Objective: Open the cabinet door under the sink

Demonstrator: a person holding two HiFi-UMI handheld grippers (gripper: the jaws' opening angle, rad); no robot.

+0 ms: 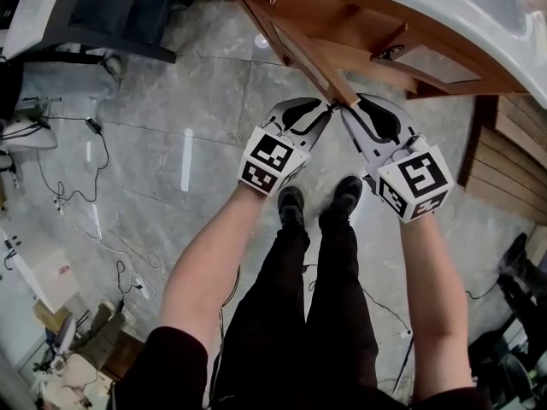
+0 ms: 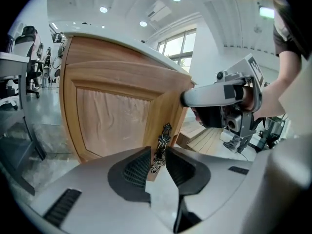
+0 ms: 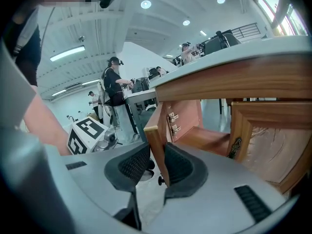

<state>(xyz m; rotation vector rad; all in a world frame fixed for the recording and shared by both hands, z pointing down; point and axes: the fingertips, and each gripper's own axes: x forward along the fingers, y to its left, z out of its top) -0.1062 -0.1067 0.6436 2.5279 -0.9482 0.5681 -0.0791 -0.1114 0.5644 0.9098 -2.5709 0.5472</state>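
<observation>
Head view: left hand-held gripper [image 1: 328,112] pinches the handle [image 2: 165,135], right hand-held gripper [image 1: 349,110] clamps the edge of the cabinet door [image 1: 308,54]; swing outward along the hinge arc, with your grips square.

Cabinet door [image 2: 117,111] corner behind left tool [image 2: 158,159]

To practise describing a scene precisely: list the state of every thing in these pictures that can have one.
Wooden cabinet door with a pale panel: swung open.
Left gripper: shut on the ornate dark metal handle of that door.
Right gripper: shut on the open door's free edge.
Second wooden door: looks closed.
</observation>
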